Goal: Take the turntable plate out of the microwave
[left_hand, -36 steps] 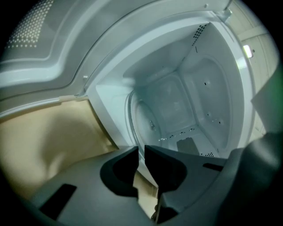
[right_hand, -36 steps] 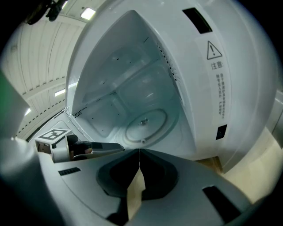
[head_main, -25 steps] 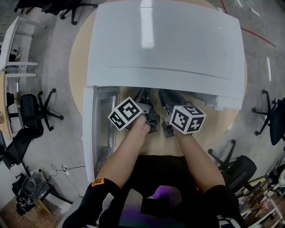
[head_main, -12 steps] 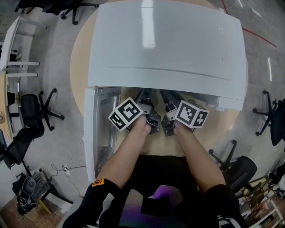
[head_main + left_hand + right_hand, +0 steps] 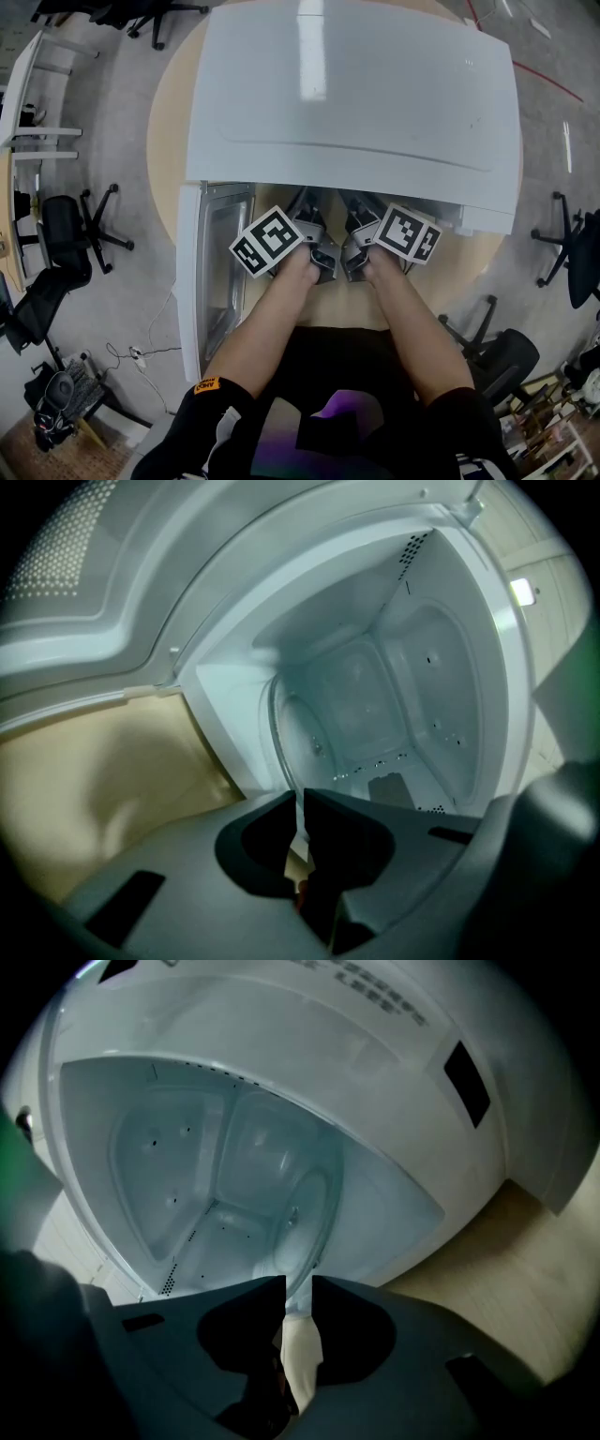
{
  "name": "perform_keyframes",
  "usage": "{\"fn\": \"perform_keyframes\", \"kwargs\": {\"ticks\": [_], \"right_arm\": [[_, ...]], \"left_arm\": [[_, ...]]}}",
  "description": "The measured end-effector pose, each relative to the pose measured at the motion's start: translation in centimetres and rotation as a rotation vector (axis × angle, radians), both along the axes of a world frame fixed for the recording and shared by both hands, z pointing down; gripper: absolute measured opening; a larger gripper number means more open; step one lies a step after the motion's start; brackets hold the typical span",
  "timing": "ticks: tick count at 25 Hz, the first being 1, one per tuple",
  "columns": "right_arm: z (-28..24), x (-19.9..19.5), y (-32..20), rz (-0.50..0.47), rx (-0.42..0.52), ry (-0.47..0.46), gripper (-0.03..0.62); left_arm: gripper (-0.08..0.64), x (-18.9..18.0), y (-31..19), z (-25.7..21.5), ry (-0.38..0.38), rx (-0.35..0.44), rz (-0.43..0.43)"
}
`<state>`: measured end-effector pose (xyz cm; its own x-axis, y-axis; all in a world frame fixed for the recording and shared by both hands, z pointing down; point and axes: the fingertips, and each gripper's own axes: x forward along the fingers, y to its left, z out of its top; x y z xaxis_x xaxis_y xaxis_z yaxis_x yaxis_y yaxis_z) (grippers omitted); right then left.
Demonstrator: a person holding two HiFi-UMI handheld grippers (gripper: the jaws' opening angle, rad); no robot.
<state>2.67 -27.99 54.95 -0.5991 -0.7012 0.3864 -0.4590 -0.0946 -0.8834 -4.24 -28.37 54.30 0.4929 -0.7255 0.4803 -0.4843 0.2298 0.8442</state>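
Your left gripper (image 5: 298, 803) and right gripper (image 5: 298, 1288) each clamp the near rim of the clear round glass turntable plate (image 5: 305, 1208), which sits inside the boxy white microwave's (image 5: 356, 94) open cavity.

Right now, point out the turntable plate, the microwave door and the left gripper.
turntable plate (image 5: 302, 1213): right gripper view, glass face just above the jaws.
microwave door (image 5: 223, 258): head view, inner window panel.
left gripper (image 5: 296, 799): left gripper view, between its jaws, shut on the plate's rim.

Microwave (image 5: 356, 94) on round wooden table (image 5: 165, 131)
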Motion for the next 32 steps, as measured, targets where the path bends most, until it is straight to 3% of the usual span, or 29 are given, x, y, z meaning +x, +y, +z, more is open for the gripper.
{"fn": "perform_keyframes", "kwargs": {"ticks": [14,25,32], "right_arm": [[-0.4,-0.4,-0.6,0.038,0.028,-0.088,0.071],[-1.8,-0.3,-1.0,0.046,0.057,-0.091,0.071],[-2.2,-0.2,-1.1,0.045,0.069,-0.092,0.069]], "left_arm": [[0.072,-0.2,-0.2,-0.2,0.015,0.019,0.018],[0.078,0.0,-0.1,-1.2,0.102,0.042,0.058],[0.138,-0.4,-0.2,-1.0,0.123,0.049,0.043]]}}
